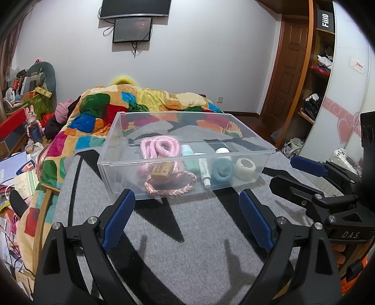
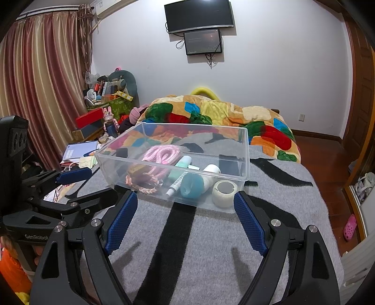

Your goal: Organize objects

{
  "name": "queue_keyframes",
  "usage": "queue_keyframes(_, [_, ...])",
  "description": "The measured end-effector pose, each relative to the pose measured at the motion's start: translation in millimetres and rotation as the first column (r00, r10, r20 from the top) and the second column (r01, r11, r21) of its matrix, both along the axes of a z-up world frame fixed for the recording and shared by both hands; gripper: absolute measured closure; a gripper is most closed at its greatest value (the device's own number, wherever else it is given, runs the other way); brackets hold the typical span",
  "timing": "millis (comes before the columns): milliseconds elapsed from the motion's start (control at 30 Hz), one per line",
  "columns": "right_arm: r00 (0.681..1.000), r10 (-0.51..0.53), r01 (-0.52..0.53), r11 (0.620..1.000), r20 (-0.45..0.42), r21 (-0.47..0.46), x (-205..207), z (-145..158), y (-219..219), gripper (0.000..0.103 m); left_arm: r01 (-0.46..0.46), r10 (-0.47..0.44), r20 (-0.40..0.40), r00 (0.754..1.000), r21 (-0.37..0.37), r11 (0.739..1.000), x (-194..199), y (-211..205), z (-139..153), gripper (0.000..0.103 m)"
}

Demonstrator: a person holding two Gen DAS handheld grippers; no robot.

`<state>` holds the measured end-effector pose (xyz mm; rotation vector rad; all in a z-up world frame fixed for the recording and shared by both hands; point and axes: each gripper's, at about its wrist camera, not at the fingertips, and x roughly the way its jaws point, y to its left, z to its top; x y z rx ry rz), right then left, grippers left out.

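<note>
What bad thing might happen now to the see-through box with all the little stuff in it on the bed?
The clear box sits on a soft grey blanket, so a push from either open tongs, left or right, might tip or slide it. The tape roll and the white tube lie loose inside and may roll or spill. The box's thin clear walls are hard to see, so a bump is likely.

Left gripper (image 1: pixel 185 211) and right gripper (image 2: pixel 185 213) both gape wide, empty.

The words on the little tube (image 1: pixel 204 172) were too small to read. The pink rope (image 1: pixel 157 150) hid part of the small brown box (image 1: pixel 160 171). The top of the big TV (image 1: pixel 134 8) was cut off.
</note>
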<state>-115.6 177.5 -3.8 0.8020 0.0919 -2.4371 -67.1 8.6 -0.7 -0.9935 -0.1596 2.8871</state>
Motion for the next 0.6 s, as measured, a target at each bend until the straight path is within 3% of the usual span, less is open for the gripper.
queue_keyframes(600, [1.000, 0.002, -0.002, 1.000, 0.001, -0.005, 2.8, 1.2, -0.7, 0.021, 0.004, -0.005, 0.006, 1.000, 0.011, 1.000, -1.9, -1.7, 1.9, 0.012])
